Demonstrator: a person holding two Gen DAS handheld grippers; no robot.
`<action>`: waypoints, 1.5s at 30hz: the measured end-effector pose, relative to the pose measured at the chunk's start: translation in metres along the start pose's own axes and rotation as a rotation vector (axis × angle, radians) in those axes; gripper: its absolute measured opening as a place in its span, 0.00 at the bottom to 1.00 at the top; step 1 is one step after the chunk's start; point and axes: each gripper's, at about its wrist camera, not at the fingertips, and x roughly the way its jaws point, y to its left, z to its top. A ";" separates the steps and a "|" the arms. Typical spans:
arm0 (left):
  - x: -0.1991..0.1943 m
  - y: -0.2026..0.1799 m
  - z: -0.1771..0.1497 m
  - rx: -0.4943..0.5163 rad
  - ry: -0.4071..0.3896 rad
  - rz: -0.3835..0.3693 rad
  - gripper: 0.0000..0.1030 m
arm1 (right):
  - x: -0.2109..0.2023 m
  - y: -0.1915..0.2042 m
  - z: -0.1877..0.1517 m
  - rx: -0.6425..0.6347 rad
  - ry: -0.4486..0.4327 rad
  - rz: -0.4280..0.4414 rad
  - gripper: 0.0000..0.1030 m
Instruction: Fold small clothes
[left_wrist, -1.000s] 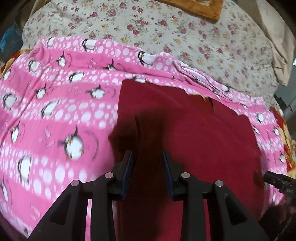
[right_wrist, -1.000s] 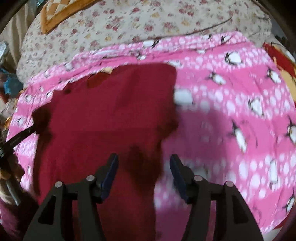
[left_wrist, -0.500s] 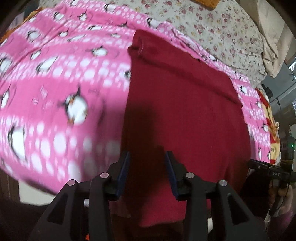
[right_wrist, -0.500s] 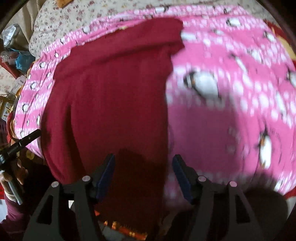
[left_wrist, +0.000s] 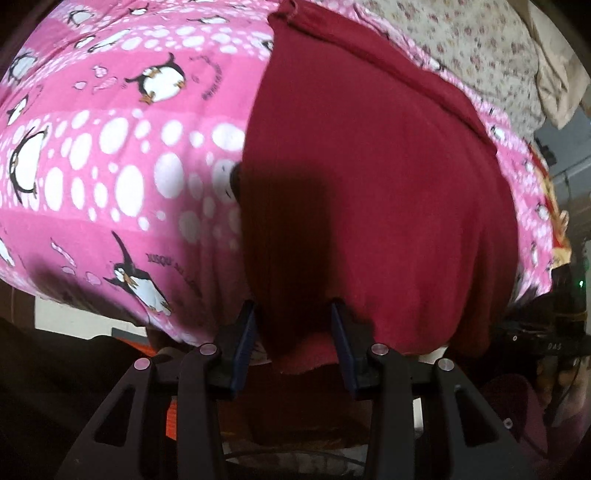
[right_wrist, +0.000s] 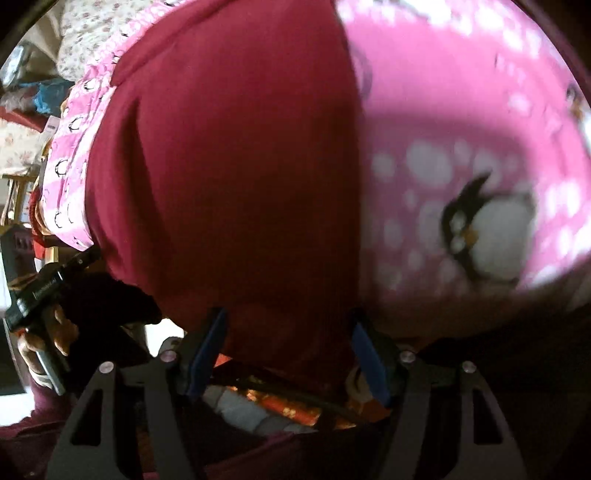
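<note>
A dark red garment (left_wrist: 369, 177) lies flat on a pink penguin blanket (left_wrist: 110, 155), and its near hem hangs over the bed's front edge. My left gripper (left_wrist: 295, 328) points steeply down at the hem's left corner. Its jaws are apart, with the cloth edge between them but not pinched. The right wrist view shows the same garment (right_wrist: 229, 166). My right gripper (right_wrist: 288, 339) straddles the hem near its right edge, and its jaws are opening with cloth between them. A hand holds the other gripper's handle (right_wrist: 40, 295) at the left.
A floral sheet (left_wrist: 480, 48) covers the far part of the bed, with a beige cloth (left_wrist: 554, 74) at the far right. Below the bed's front edge are shadowed orange and patterned items (right_wrist: 288, 406). Clutter (right_wrist: 26, 110) stands beside the bed on the left.
Both grippers have come back from over the garment to its near hem at the bed's front edge and tilted downward. The right jaws stand wider than before.
</note>
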 end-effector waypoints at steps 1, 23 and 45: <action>0.002 0.000 0.001 -0.007 0.007 0.001 0.18 | 0.003 0.001 0.000 0.005 0.003 -0.006 0.69; -0.111 0.006 0.073 -0.043 -0.291 -0.230 0.00 | -0.125 0.028 0.049 -0.125 -0.379 0.314 0.11; -0.022 -0.002 0.298 -0.192 -0.385 -0.123 0.00 | -0.096 -0.018 0.285 0.130 -0.535 0.287 0.11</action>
